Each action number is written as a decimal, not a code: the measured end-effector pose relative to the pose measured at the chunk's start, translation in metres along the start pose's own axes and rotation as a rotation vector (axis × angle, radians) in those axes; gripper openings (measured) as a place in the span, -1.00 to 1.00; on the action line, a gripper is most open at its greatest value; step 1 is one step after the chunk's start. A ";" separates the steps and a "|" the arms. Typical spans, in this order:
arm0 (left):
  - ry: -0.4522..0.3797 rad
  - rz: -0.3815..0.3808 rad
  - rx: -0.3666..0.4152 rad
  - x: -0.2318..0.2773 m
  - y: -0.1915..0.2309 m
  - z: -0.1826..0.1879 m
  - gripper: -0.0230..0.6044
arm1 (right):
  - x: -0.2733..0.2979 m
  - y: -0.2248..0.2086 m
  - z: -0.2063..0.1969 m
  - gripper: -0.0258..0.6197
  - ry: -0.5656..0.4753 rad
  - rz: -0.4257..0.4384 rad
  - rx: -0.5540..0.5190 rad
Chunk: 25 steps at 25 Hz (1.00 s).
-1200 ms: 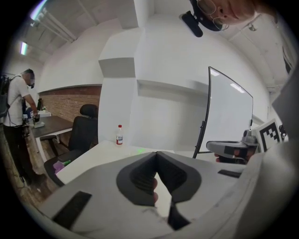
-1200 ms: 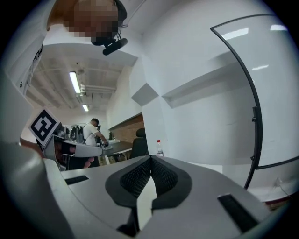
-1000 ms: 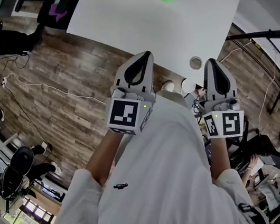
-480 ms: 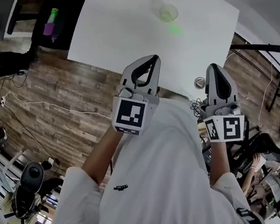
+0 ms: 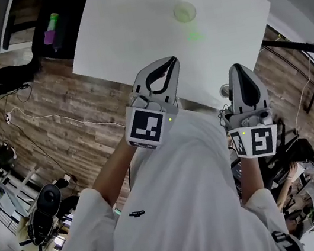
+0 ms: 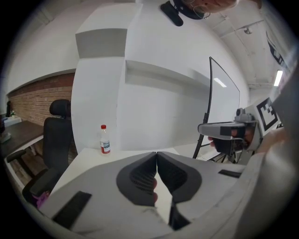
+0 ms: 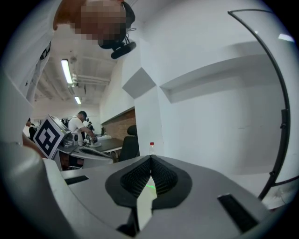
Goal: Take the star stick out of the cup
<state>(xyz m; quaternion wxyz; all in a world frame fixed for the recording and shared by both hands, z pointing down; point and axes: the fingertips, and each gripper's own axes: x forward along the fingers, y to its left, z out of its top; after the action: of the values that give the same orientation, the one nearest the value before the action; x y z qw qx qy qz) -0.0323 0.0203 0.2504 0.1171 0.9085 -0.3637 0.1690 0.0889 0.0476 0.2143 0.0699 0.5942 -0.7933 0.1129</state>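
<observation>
A clear cup [image 5: 184,12] stands on the white table [image 5: 128,31], toward its far side. Something green shows inside it, too small to make out, and a green patch [image 5: 194,36] lies on the table just in front of the cup. My left gripper [image 5: 170,61] hangs over the table's near edge, shut with nothing between its jaws. My right gripper [image 5: 239,69] is beside it to the right, just off the table edge, also shut and empty. In the left gripper view the jaws [image 6: 156,153] meet at the tips. The right gripper view shows the same [image 7: 150,158].
A small bottle with a red cap [image 6: 104,139] stands at the table's far end. A black office chair [image 6: 58,135] is at the table's left. A black stand [image 5: 296,43] rises at the right. Cables run over the wood floor [image 5: 53,119]. A person works at a desk [image 7: 77,122] behind.
The table and cup have dropped lower in the head view. Both grippers stay shut and side by side near the table's near edge.
</observation>
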 end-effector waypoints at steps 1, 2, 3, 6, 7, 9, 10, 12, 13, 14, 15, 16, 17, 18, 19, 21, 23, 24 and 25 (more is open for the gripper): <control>0.002 0.001 0.002 0.003 0.001 0.000 -0.94 | 0.002 -0.002 -0.001 -0.91 0.002 -0.001 0.005; 0.007 0.004 -0.001 0.006 0.001 -0.001 -0.93 | 0.004 -0.004 -0.003 -0.91 0.004 -0.001 0.010; 0.019 0.007 -0.009 0.009 0.002 -0.004 -0.93 | 0.006 -0.005 -0.005 -0.91 0.008 0.000 0.013; 0.067 0.006 -0.043 0.017 0.004 -0.013 -0.88 | 0.013 -0.007 -0.011 -0.91 0.022 0.006 0.024; 0.081 0.001 -0.048 0.020 0.004 -0.015 -0.83 | 0.016 -0.008 -0.013 -0.91 0.027 0.008 0.028; 0.085 -0.020 -0.026 0.028 0.007 -0.018 -0.78 | 0.022 -0.008 -0.018 -0.91 0.039 0.011 0.036; 0.082 -0.031 -0.012 0.033 0.009 -0.020 -0.76 | 0.026 -0.009 -0.021 -0.91 0.046 0.014 0.040; 0.099 -0.045 -0.025 0.042 0.014 -0.029 -0.76 | 0.035 -0.009 -0.028 -0.91 0.056 0.017 0.048; 0.104 -0.051 -0.023 0.045 0.016 -0.033 -0.74 | 0.038 -0.009 -0.031 -0.91 0.061 0.017 0.053; 0.101 -0.058 -0.006 0.049 0.017 -0.036 -0.70 | 0.040 -0.009 -0.035 -0.91 0.064 0.017 0.057; 0.097 -0.063 0.012 0.053 0.018 -0.039 -0.69 | 0.040 -0.010 -0.038 -0.91 0.068 0.018 0.060; 0.100 -0.065 0.020 0.057 0.018 -0.042 -0.68 | 0.040 -0.010 -0.041 -0.91 0.071 0.018 0.062; 0.112 -0.063 0.014 0.059 0.017 -0.046 -0.66 | 0.041 -0.011 -0.043 -0.91 0.072 0.019 0.063; 0.128 -0.058 -0.002 0.062 0.017 -0.050 -0.65 | 0.042 -0.012 -0.045 -0.91 0.073 0.020 0.065; 0.142 -0.055 -0.016 0.064 0.018 -0.053 -0.64 | 0.043 -0.013 -0.047 -0.91 0.074 0.021 0.069; 0.156 -0.054 -0.016 0.070 0.020 -0.057 -0.62 | 0.046 -0.015 -0.050 -0.91 0.077 0.018 0.081; 0.166 -0.055 -0.001 0.075 0.022 -0.061 -0.59 | 0.048 -0.017 -0.055 -0.91 0.082 0.014 0.090; 0.168 -0.055 0.007 0.077 0.022 -0.063 -0.59 | 0.048 -0.018 -0.057 -0.91 0.085 0.013 0.092; 0.170 -0.055 0.015 0.080 0.022 -0.065 -0.59 | 0.049 -0.019 -0.059 -0.91 0.087 0.012 0.094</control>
<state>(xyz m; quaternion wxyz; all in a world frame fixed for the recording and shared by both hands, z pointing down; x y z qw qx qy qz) -0.0082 -0.0235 0.3429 0.1455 0.9014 -0.3260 0.2448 0.0921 0.0128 0.2852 0.0758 0.5867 -0.7868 0.1762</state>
